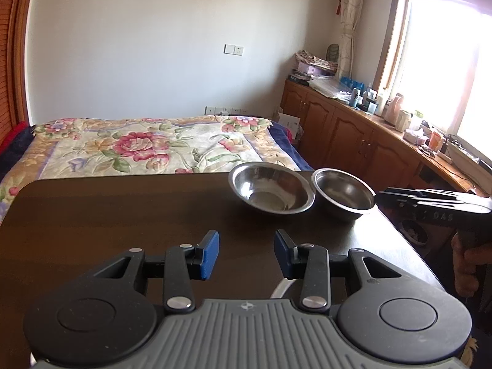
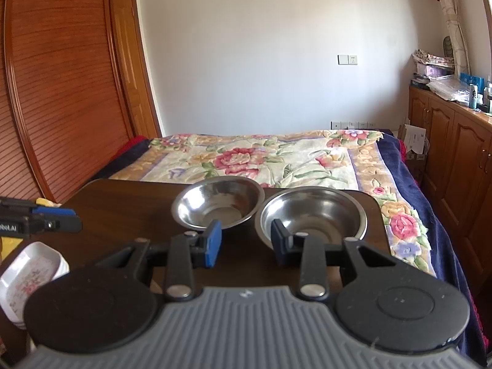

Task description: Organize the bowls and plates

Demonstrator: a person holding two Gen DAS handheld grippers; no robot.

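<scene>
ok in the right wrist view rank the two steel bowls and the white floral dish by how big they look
1. Right steel bowl
2. Left steel bowl, nearly alike; it sits farther back, so true order is unsure
3. White floral dish, partly hidden

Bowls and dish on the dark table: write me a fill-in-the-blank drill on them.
1. The table carries ____ steel bowls, left bowl beside right bowl.
2. Both bowls hold ____.
3. The white dish bears a ____ pattern.
4. The right claw and left claw stand ____.

Missing: two; nothing; flower; open

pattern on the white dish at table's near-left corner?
Pink floral print inside the white rectangular dish; shows best in the right wrist view.
</scene>
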